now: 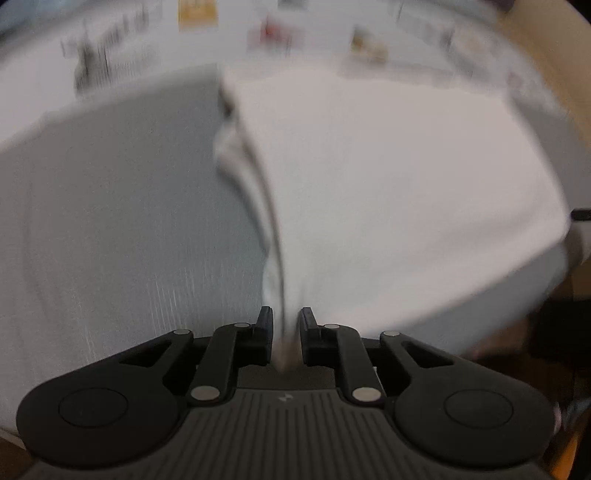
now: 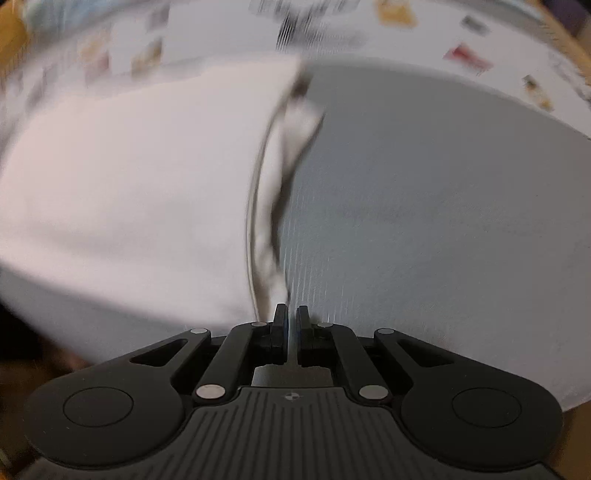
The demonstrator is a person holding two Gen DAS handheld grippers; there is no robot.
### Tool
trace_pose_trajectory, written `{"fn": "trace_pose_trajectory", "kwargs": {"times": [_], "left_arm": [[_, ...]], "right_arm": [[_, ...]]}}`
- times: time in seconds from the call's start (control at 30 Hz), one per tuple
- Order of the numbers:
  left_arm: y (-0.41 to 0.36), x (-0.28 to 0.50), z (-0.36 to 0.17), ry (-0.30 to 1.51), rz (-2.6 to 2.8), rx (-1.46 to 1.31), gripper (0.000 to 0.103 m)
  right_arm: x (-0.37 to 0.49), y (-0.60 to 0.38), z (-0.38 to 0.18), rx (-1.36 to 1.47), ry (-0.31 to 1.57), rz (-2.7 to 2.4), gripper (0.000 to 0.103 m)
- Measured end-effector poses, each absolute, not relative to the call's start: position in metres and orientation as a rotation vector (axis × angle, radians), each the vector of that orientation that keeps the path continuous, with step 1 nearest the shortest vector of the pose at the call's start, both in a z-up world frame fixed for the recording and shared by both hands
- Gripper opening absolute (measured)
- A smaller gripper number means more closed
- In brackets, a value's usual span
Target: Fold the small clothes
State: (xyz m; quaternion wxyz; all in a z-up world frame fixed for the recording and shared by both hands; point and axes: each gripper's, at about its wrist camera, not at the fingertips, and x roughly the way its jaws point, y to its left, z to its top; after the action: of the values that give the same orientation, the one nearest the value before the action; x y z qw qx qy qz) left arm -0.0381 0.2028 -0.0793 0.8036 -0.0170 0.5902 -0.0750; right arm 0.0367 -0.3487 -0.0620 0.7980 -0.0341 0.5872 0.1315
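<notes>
A white garment (image 1: 388,177) lies on a grey mat (image 1: 110,221), and both views are blurred. In the left wrist view its layered edge (image 1: 255,173) runs down into my left gripper (image 1: 286,325). That gripper is shut on a bunched strip of the cloth between its black fingers. In the right wrist view the same white garment (image 2: 129,177) fills the left half, over the grey mat (image 2: 424,203). Its folded edge (image 2: 269,206) leads straight to the tips of my right gripper (image 2: 291,321), whose jaws stand almost together, pinching the thin edge.
Beyond the mat a white tabletop (image 1: 147,40) carries small blurred coloured items: a yellow one (image 1: 195,14) and a red one (image 1: 275,33). A wooden edge (image 1: 554,74) shows at the right. Dark space lies below the table edge (image 2: 22,332).
</notes>
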Motion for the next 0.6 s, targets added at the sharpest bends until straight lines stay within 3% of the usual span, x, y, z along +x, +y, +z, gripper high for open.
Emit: {"fn": "trace_pose_trajectory", "kwargs": {"times": [0.17, 0.33, 0.43, 0.6], "left_arm": [[0.192, -0.035, -0.074, 1.183, -0.255, -0.09, 0.016], [0.168, -0.033, -0.124, 1.405, -0.245, 0.119, 0.014], [0.175, -0.029, -0.105, 1.335, -0.235, 0.048, 0.016], [0.19, -0.019, -0.069, 1.1, -0.241, -0.083, 0.017]], "right_arm": [[0.033, -0.337, -0.033, -0.011, 1.056, 0.405, 0.005], [0.036, -0.304, -0.074, -0.237, 1.186, 0.453, 0.005], [0.038, -0.297, -0.092, -0.338, 1.279, 0.438, 0.005], [0.044, -0.306, -0.066, -0.195, 1.176, 0.431, 0.005]]}}
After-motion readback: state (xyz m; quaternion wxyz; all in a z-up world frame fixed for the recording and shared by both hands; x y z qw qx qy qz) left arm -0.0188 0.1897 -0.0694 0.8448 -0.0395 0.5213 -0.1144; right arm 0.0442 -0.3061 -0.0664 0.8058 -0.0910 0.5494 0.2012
